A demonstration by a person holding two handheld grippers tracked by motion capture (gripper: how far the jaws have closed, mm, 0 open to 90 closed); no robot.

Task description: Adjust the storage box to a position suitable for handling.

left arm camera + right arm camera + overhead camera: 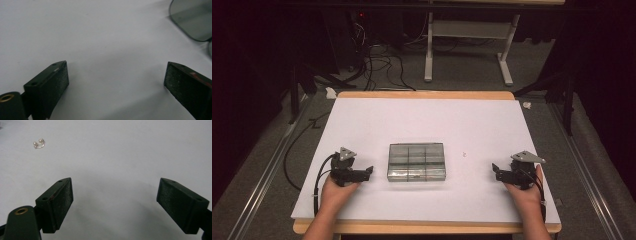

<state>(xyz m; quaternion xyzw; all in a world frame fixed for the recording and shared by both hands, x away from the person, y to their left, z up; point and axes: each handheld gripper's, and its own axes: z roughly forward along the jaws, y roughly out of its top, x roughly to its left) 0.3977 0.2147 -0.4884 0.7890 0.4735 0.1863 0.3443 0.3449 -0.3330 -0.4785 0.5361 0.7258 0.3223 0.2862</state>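
Left gripper [368, 171] resting at the white table's [422, 115] left near edge, jaws spread wide, empty. Clear compartment box [416, 161] lying centre, at three o'clock from that gripper, long axis left to right, just beside it. Tiny silver ring [464, 154] between box and right gripper [495, 170], at ten o'clock from those jaws. Right gripper likewise wide open, empty, nearer the ring; left nearer the box.

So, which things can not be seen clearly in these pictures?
- Clear compartment box, high view: too small and glossy to tell what the compartments hold.
- Same box, left gripper view: cut off by the top and right edges, only a corner shows.
- Small metal piece, right gripper view: too small and blurred to name; in the high view it is a mere speck.
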